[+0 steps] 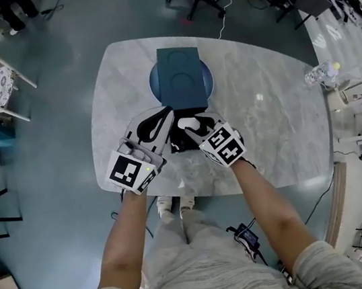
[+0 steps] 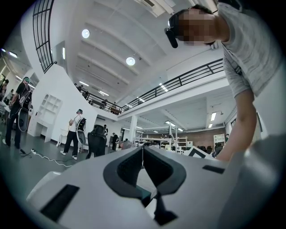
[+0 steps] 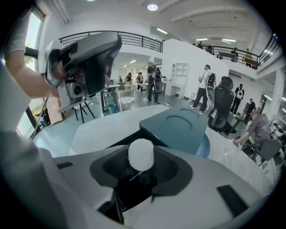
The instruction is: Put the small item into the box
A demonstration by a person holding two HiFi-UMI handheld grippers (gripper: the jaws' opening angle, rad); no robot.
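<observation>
one small white item (image 3: 141, 154) gripped between right tongs (image 3: 142, 167)

one table (image 1: 280, 125); on it one box (image 1: 180, 72), one blue plate (image 1: 155, 87); over it one white item (image 3: 141, 154), two grippers (left gripper (image 1: 155, 125), right gripper (image 1: 189, 127)).
</observation>
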